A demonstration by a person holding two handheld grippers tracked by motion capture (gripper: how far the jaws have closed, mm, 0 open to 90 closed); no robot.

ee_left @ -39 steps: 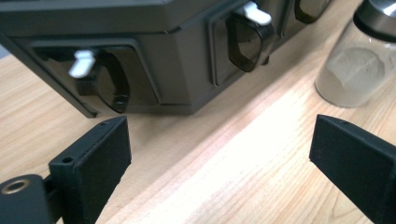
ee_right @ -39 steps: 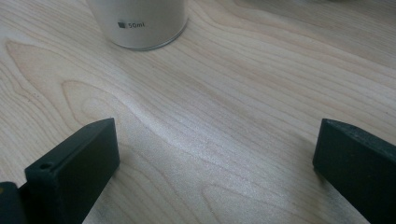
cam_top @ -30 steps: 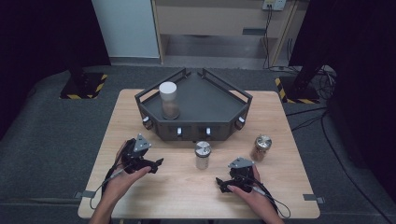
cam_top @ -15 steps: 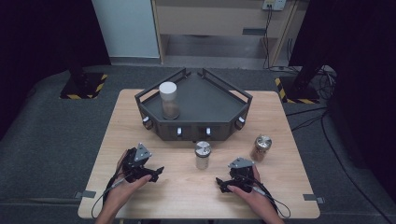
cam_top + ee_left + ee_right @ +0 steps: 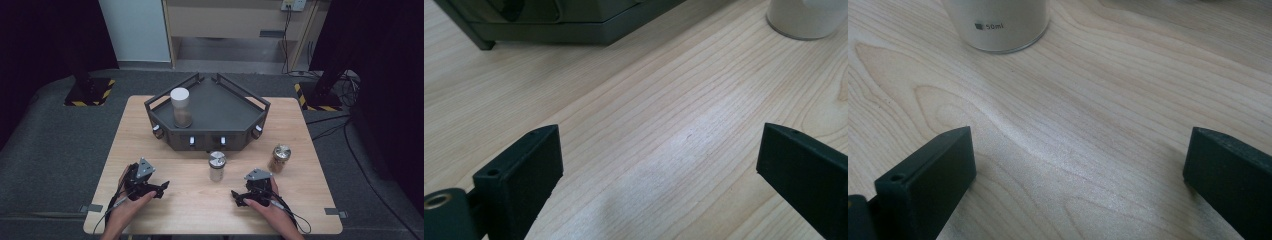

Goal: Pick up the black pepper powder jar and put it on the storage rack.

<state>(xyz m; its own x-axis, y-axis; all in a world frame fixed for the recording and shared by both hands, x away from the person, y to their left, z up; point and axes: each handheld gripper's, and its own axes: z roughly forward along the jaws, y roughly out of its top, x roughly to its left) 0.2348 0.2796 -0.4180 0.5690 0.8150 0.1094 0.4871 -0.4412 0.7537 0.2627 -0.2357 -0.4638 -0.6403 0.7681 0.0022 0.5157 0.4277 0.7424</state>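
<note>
A light wooden table (image 5: 150, 130) stands on grey carpet (image 5: 55, 145). Toward its twelve o'clock edge sits a dark angular tray (image 5: 220, 112); a white-capped jar (image 5: 180, 107) stands upright at nine o'clock inside it. Just off the tray's six o'clock side stands a silver-lidded jar (image 5: 217, 166), and another silver-lidded jar (image 5: 280, 158) stands at its three o'clock, apart.

Both claws (image 5: 162, 187) (image 5: 234, 196) agape, low
</note>
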